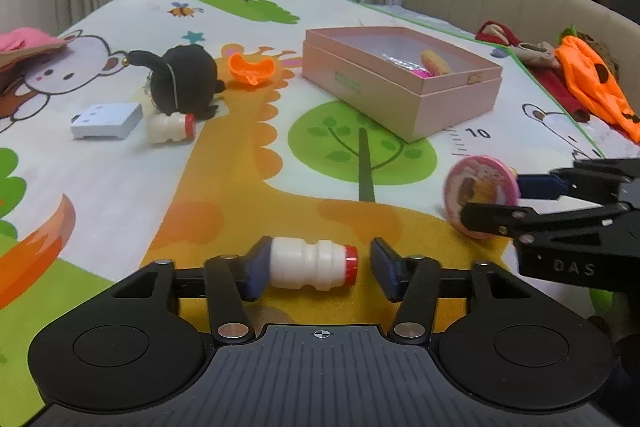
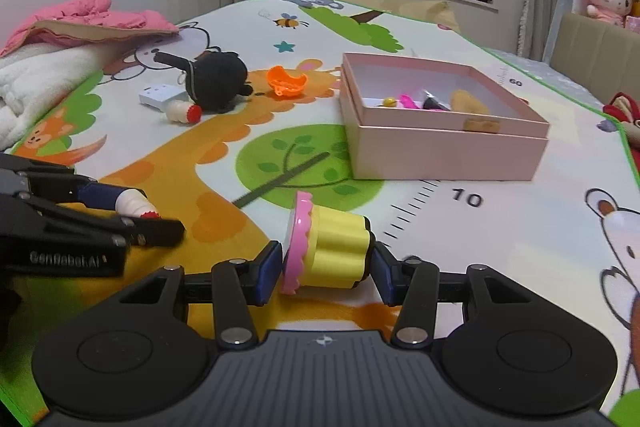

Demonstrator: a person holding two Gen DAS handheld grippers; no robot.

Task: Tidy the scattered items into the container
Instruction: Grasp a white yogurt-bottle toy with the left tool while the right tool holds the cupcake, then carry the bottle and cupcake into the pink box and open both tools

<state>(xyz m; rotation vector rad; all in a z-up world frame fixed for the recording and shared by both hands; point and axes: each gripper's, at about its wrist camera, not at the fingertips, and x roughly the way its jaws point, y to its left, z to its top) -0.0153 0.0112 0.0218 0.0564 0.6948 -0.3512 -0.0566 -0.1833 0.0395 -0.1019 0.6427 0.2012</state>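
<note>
The play mat (image 1: 120, 179), printed with a giraffe, trees and bears, lies under everything. On it, ahead of both tools and slightly to the right of the left one, sits the pink box (image 1: 436, 107), open at the top. Inside it lie a tan oblong piece (image 2: 466, 101), a dark wrapped piece (image 2: 432, 102), a small bright pink item (image 2: 408, 101) and a tiny yellow bead (image 2: 388, 102); what exactly they are cannot be made out.

Far ahead and to the left of the left gripper (image 1: 314, 267) lies a black plush toy (image 1: 184, 81), with an orange shell-like piece (image 1: 252, 69) just to its right, a pale blue block (image 1: 106, 121) in front of it on the left, and a second small bottle (image 1: 170, 128) touching the plush.

The right gripper (image 2: 326, 269) is clamped on the yellow toy cup (image 2: 340, 255), tipped on its side, one pad on its pink scalloped lid (image 2: 298, 239) and the other on its base.

The left gripper has a small white bottle (image 1: 312, 264) with a red cap lying crosswise between its fingers. The left pad presses its base; a slim gap shows between the red cap and the right pad, so the grip is narrow but, from this view, not plainly tight on both ends.
</note>
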